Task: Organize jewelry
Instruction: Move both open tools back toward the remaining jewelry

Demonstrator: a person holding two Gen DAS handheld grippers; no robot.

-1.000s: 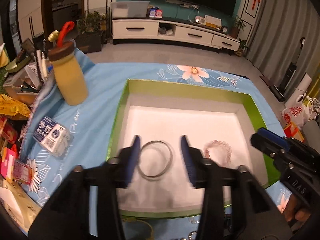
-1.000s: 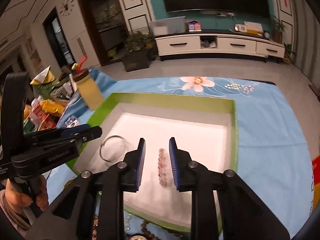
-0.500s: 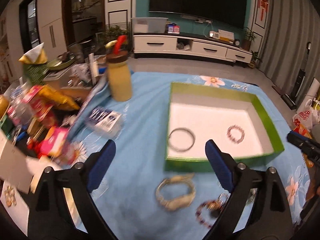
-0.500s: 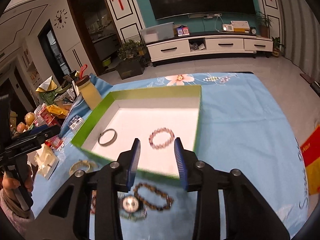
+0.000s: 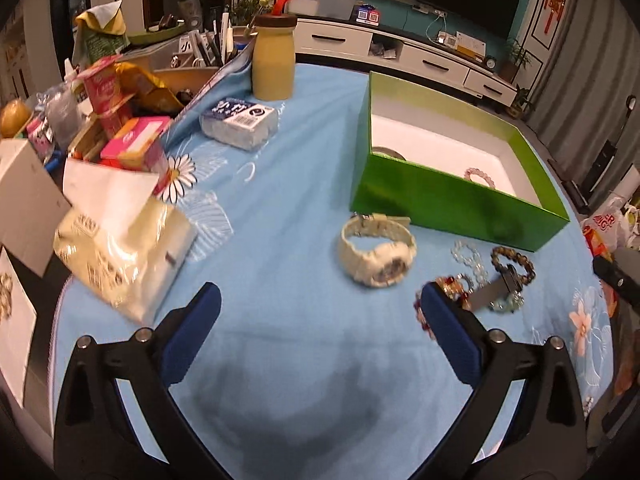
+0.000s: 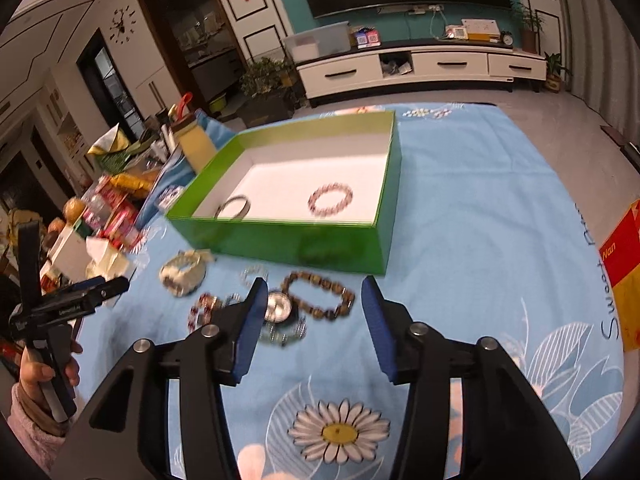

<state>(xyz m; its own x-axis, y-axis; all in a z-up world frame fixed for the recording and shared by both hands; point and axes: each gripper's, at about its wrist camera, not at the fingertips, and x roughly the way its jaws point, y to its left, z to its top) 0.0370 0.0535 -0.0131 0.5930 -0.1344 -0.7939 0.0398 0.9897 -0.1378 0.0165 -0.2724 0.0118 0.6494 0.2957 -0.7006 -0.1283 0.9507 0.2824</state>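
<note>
Jewelry is partly sorted. On the blue-clothed worktop [image 6: 480,220] stands a green box [image 6: 280,240] holding two pieces: a metal bangle [image 6: 233,206] at its left and a pink bead bracelet [image 6: 331,199] further right. The rest lies loose on the cloth just near of the box: a cream watch [image 5: 378,250] at the left, a brown bead bracelet [image 6: 320,294], a silver watch [image 6: 279,307], a clear bead bracelet [image 5: 468,258] and a red bead bracelet [image 6: 202,310]. By my reckoning, most of the job remains. The left tool [image 5: 320,324] gapes wide and empty; the right tool [image 6: 314,320] is opening, empty, above the brown beads.
</note>
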